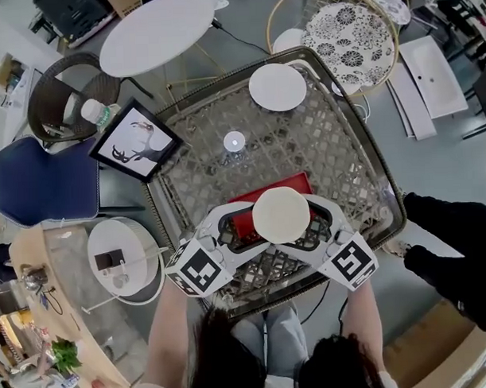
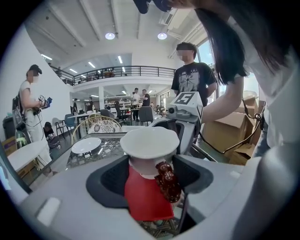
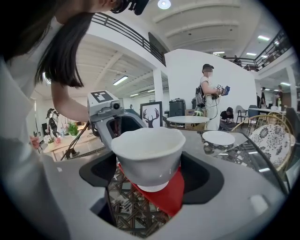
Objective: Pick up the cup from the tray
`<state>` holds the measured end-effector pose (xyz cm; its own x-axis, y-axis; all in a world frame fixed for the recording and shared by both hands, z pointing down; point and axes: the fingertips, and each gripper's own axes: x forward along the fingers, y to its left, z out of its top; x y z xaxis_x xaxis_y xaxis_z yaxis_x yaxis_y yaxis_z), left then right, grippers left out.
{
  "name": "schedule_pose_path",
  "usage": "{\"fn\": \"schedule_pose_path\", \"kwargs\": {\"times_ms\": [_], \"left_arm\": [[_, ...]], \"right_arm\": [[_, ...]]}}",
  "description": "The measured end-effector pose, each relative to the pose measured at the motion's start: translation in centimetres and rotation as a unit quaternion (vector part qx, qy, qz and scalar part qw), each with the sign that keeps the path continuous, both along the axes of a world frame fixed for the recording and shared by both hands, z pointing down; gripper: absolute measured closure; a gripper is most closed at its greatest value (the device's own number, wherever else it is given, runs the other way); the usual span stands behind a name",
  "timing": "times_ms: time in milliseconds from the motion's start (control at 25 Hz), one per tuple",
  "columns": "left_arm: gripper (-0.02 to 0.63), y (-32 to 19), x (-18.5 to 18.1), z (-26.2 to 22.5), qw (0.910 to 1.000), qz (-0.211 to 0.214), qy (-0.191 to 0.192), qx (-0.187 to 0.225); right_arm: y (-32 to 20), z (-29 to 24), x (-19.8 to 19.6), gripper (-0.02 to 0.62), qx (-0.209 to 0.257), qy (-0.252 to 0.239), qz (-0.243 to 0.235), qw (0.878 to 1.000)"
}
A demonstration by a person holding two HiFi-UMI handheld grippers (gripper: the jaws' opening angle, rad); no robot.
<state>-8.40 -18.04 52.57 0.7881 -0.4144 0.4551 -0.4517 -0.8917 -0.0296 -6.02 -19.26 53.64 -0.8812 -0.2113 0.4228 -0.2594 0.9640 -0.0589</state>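
Note:
A white cup (image 1: 281, 215) hangs just above a red tray (image 1: 263, 192) on the lattice table. My left gripper (image 1: 256, 227) and my right gripper (image 1: 308, 223) face each other and close round the cup from opposite sides. In the left gripper view the cup (image 2: 150, 145) sits between the dark pads (image 2: 110, 176), over the red tray (image 2: 145, 197), with a glossy dark red knobbly thing (image 2: 168, 180) by its foot. In the right gripper view the cup (image 3: 149, 152) is gripped at its sides. Its foot stands off the tray (image 3: 166, 194).
The lattice table (image 1: 337, 146) also carries a white plate (image 1: 277, 87) and a small white disc (image 1: 235, 140). A deer picture (image 1: 135, 141), a blue chair (image 1: 43, 180) and a round white table (image 1: 158, 33) stand left. A person in black (image 1: 460, 245) is at the right.

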Motion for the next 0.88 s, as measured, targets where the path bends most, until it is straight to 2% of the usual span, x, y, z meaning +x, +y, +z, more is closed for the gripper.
{"fn": "schedule_pose_path", "kwargs": {"times_ms": [360,640,880], "left_arm": [[0.308,0.8,7.1,-1.4,0.9979,0.060,0.021,-0.007],[0.308,0.4,13.4,-0.2,0.9941,0.096,0.041,-0.026],[0.308,-0.4,15.9,1.3,0.9933,0.107,0.029,-0.034]], "right_arm": [[1.2,-1.4,7.3,0.143,-0.014,0.018,0.062,0.998],[1.0,-0.4,13.7,0.141,-0.023,0.029,0.109,0.993],[0.3,1.0,16.2,0.141,-0.033,0.016,0.131,0.991]]}}
